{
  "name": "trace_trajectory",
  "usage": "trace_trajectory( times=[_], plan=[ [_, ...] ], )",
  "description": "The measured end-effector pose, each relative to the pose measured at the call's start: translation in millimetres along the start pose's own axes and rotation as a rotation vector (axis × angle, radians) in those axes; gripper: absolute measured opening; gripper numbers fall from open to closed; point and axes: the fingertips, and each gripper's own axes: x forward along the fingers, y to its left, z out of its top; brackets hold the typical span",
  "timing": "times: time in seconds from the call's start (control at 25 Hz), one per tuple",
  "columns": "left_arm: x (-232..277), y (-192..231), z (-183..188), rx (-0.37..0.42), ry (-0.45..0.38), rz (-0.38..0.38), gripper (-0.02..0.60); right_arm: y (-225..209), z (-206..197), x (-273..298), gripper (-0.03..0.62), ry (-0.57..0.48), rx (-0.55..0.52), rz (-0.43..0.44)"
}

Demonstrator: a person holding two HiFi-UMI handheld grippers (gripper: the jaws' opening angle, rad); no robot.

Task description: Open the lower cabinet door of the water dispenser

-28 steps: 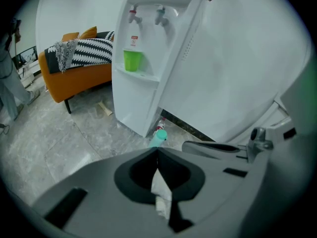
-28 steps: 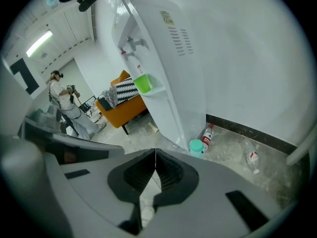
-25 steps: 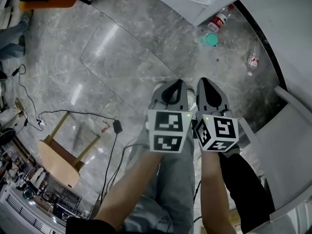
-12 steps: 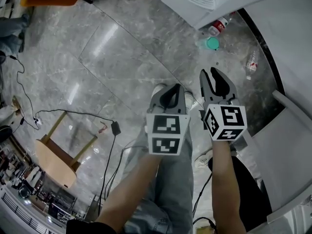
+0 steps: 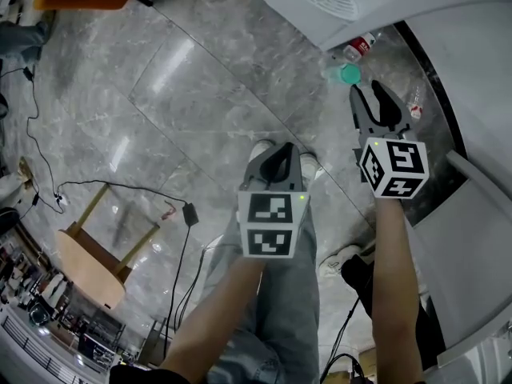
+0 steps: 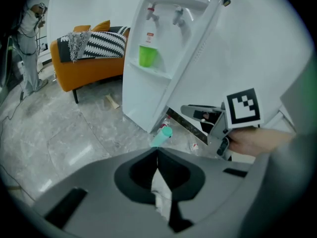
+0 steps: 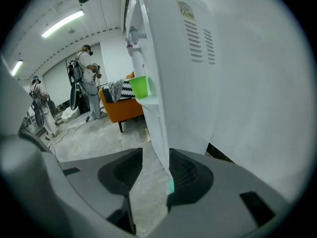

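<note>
Approach step, seemingly. Pointing the right tongs (image 5: 370, 94) at the dispenser (image 5: 352, 10), far right, opening them with nothing between. Holding the left tongs (image 5: 276, 152) pressed together, empty. Spotting the door (image 6: 141, 100) low on its front, apparently shut. Next: finding its edge, clamping, pulling outward.

White water dispenser (image 6: 163, 58) stands upright; its lower cabinet door (image 6: 141, 100) shut.

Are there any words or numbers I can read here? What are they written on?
None can be read.
Red label on the dispenser: too blurred.
Sticker on the dispenser's side: too small.
Wrapper on the bottle: too blurred.
</note>
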Motion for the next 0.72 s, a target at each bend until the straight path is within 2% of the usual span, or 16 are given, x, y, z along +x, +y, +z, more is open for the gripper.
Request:
trace_trajectory(
  times=[0.52, 0.72],
  plan=[
    [-1.9, 12.4, -4.8, -0.002, 0.018, 0.019, 0.012, -20.5, 28.9, 52.4, 0.259, 0.024, -0.126, 0.021],
    [-0.5, 11.7, -3.2, -0.004, 0.015, 0.021, 0.012, -25.6, 33.9, 68.8, 0.268, 0.049, -0.161, 0.033]
  ],
)
